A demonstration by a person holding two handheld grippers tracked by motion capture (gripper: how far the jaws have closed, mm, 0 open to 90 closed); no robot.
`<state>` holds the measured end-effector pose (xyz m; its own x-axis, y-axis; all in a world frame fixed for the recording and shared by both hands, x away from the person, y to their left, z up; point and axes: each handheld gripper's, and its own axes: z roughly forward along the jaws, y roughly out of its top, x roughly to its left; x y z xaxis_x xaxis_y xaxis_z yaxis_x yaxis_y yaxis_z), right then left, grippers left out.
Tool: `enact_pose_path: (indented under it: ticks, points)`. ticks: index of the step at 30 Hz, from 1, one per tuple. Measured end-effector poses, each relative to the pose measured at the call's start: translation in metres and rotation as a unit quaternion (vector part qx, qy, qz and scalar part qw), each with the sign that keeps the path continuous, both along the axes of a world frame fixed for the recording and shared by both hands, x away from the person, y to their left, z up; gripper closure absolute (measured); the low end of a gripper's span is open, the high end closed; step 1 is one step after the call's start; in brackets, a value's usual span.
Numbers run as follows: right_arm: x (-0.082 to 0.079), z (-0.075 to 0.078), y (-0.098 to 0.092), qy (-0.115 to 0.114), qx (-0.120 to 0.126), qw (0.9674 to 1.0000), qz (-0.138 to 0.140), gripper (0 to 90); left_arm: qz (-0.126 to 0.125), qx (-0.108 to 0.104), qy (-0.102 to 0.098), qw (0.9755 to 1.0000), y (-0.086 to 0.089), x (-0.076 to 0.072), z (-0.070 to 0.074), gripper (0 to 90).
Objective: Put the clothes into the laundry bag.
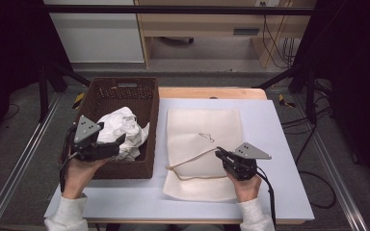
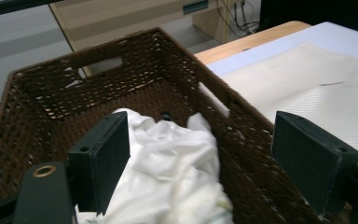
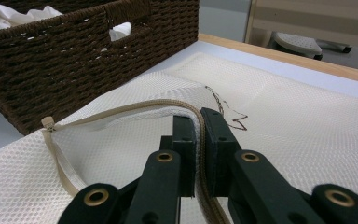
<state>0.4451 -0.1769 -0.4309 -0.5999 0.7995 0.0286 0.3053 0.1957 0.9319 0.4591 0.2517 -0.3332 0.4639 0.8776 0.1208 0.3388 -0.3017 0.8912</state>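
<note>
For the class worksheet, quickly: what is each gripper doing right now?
Left gripper: open, over the white cloth in the basket.
Right gripper: shut on the mesh bag's zipper edge.

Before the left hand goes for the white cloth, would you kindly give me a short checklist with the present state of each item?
1. Left claw open above the white cloth: ok.
2. Cloth lies inside the basket, within reach: ok.
3. Right claw shut on the zipper edge of the mesh bag: ok.
4. Bag mouth lifted open: partly, a gap shows under the zipper edge.
5. Bag lies flat on the table beside the basket: ok.
6. Cloth free of snags on the basket: cannot tell.
</note>
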Motion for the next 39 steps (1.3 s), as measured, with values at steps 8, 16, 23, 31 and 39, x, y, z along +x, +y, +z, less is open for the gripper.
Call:
enact_pose_path:
  ticks: [8,16,23,31,39]
  points:
    - [0.001,-0.001,-0.001,0.009,-0.003,1.0000,0.002,84.7,-0.004,0.049,0.021,0.9986,0.002,0.045,-0.004,13.1]
    - [0.003,-0.001,-0.002,0.017,-0.007,0.9998,0.005,84.6,-0.026,0.116,0.078,0.9898,-0.001,0.077,-0.029,7.3]
    - [0.004,-0.002,-0.001,0.024,-0.009,0.9996,0.008,84.6,-0.031,0.145,0.128,0.9805,-0.005,0.084,-0.048,4.5]
    - [0.005,-0.003,-0.001,0.032,-0.014,0.9993,0.011,84.5,-0.035,0.165,0.200,0.9651,-0.011,0.094,-0.075,3.3]
    - [0.006,-0.004,-0.001,0.033,-0.017,0.9992,0.013,83.9,-0.035,0.179,0.240,0.9535,-0.013,0.102,-0.093,2.9]
